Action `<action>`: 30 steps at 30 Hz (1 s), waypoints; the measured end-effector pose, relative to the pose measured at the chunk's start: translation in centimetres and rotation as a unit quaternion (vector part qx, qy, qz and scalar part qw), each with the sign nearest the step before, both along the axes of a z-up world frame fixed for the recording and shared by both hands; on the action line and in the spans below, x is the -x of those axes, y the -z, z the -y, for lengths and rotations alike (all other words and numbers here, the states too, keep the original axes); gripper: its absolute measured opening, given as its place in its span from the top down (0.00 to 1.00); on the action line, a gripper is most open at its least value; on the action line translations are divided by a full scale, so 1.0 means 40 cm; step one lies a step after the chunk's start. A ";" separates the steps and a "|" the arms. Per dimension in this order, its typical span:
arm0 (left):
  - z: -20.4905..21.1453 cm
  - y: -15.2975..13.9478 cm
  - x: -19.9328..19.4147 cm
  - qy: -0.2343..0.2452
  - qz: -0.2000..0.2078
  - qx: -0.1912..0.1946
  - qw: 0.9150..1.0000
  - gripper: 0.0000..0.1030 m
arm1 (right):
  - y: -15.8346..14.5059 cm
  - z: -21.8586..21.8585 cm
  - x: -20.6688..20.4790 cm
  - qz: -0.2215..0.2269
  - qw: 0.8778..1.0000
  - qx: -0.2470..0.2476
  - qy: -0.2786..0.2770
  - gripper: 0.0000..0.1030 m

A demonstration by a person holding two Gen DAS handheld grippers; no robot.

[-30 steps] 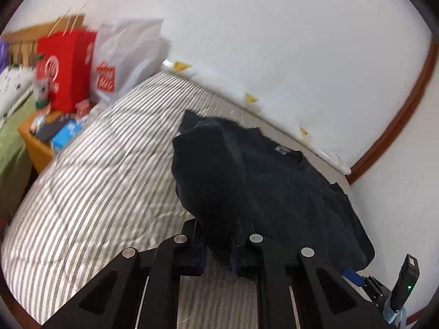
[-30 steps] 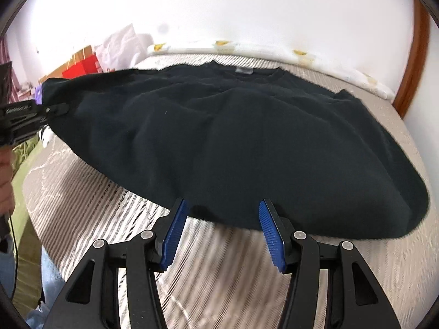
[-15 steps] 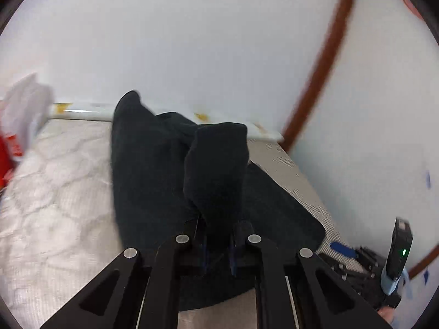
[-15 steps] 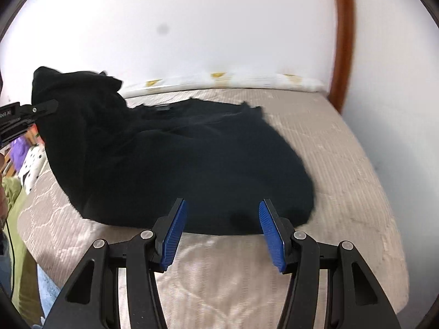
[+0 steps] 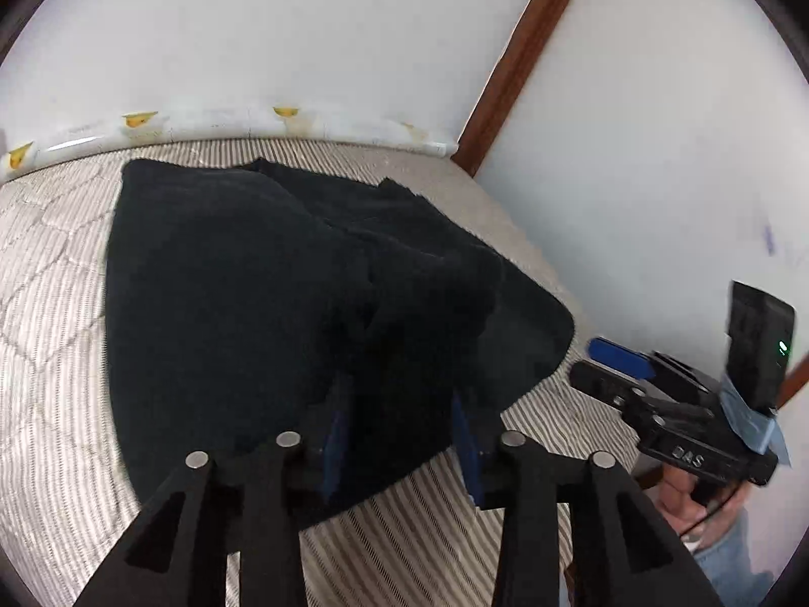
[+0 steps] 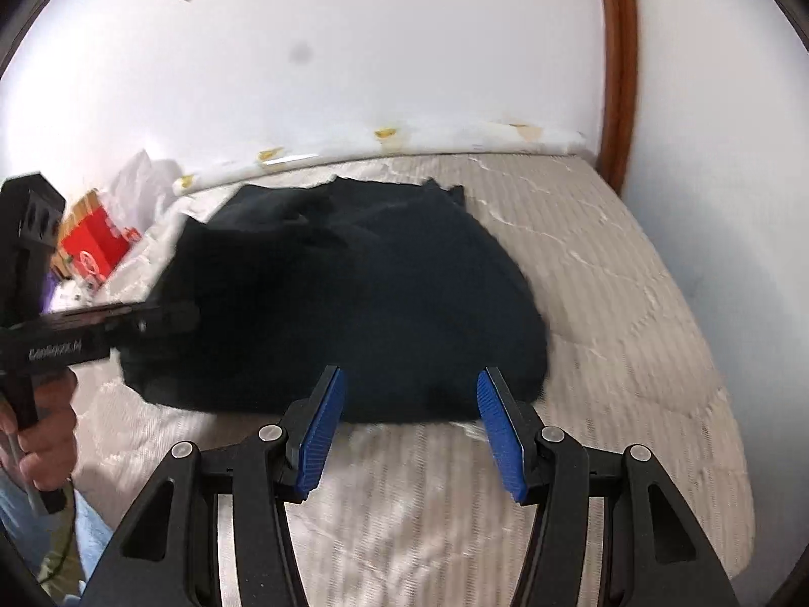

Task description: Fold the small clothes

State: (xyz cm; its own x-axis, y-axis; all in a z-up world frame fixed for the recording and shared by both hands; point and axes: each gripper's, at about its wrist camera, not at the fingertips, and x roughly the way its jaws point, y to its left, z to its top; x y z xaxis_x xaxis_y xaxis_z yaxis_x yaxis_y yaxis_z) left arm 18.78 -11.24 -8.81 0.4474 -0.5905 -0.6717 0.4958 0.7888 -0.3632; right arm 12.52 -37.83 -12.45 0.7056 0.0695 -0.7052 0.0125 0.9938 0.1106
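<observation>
Left wrist view gives me the dark garment [image 5: 242,303] heaped on the striped bed [image 5: 45,354], a fold of it between my left gripper [image 5: 402,435], whose jaws are opening. My right gripper [image 6: 412,427] hangs just short of the cloth's near edge, jaws apart and holding nothing.

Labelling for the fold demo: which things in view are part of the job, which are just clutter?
Job:
- dark garment, half folded on the striped bed
- left gripper, jaws opening, cloth between them
- right gripper, open, empty

Clutter:
- red bag
- white plastic bag
</observation>
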 end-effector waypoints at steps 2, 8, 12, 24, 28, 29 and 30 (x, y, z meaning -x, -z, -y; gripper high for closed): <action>-0.029 -0.013 0.030 -0.013 0.018 -0.002 1.000 0.50 | -0.010 -0.028 -0.008 0.005 1.000 -0.017 -0.018 0.46; -0.161 0.012 0.079 -0.071 0.041 -0.045 0.996 0.40 | -0.019 -0.126 -0.050 0.020 0.995 -0.077 -0.059 0.28; -0.228 0.075 0.099 -0.089 0.021 -0.067 0.994 0.37 | 0.018 -0.183 -0.101 0.001 0.993 -0.100 -0.056 0.26; -0.219 0.172 0.024 -0.090 -0.036 -0.019 0.995 0.37 | 0.099 -0.264 -0.330 -0.031 0.987 -0.157 -0.018 0.52; -0.177 0.177 -0.002 -0.091 -0.040 -0.010 0.995 0.35 | 0.050 -0.268 -0.354 0.007 0.992 -0.119 -0.029 0.86; -0.161 0.176 -0.007 -0.090 -0.036 -0.019 0.995 0.35 | 0.033 -0.265 -0.349 0.019 0.993 -0.109 -0.034 0.88; -0.146 0.175 -0.010 -0.088 -0.032 -0.026 0.995 0.35 | 0.006 -0.261 -0.337 0.039 0.994 -0.088 -0.041 0.88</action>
State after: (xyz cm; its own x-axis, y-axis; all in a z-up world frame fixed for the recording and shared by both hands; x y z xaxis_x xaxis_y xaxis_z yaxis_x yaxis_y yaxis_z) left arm 19.17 -5.39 -15.80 0.4962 -0.4699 -0.7301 0.3251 0.8803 -0.3456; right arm 26.02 -27.38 -12.69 0.7439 0.2474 -0.6208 -0.0837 0.9561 0.2808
